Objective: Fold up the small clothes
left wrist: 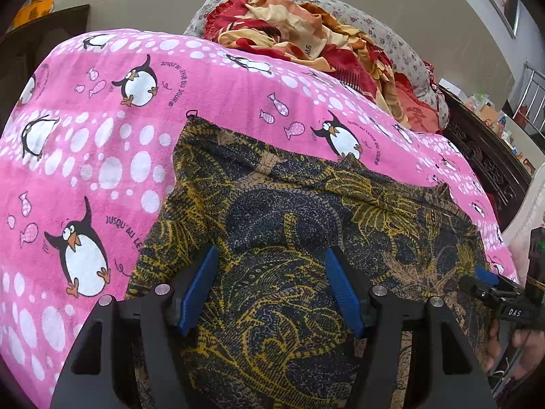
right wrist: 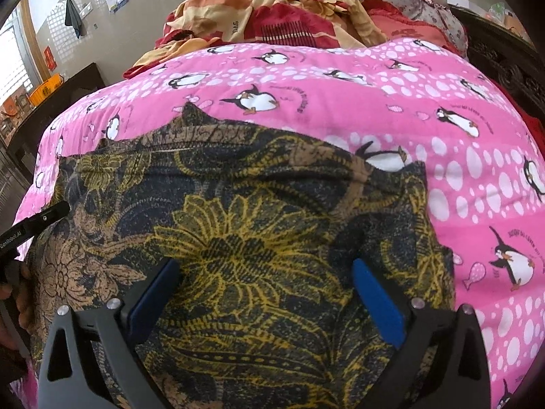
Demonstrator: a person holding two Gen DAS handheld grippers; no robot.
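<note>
Lying spread on the pink blanket (left wrist: 102,156), the garment (left wrist: 289,225) fills the lower middle of both views: a dark cloth printed with yellow and tan flowers, its far hem running across the blanket and a small corner poking up at the far left (right wrist: 190,109). It looks partly doubled already, with a ridge of fabric crossing it near the far edge, though how many layers lie there I cannot tell.

The left gripper (left wrist: 272,289) hangs over the near part of the cloth with its blue pads spread wide and nothing between them. The right gripper (right wrist: 265,293) does the same further along, jaws wide apart and empty. Each shows at the edge of the other's view, so they sit near one another over the same piece.

The cloth seems thin, light and limp. It should drape and sag as soon as it is lifted, and a single pinch in the middle would only bunch it. Best hold is likely at two corners or along one hem, one gripper at each end, so the edge stays taut while it is carried over. The fleecy blanket beneath may drag at the fabric, so lifting clear probably beats sliding. A heap of red and orange bedding (left wrist: 306,30) lies beyond, well apart.
</note>
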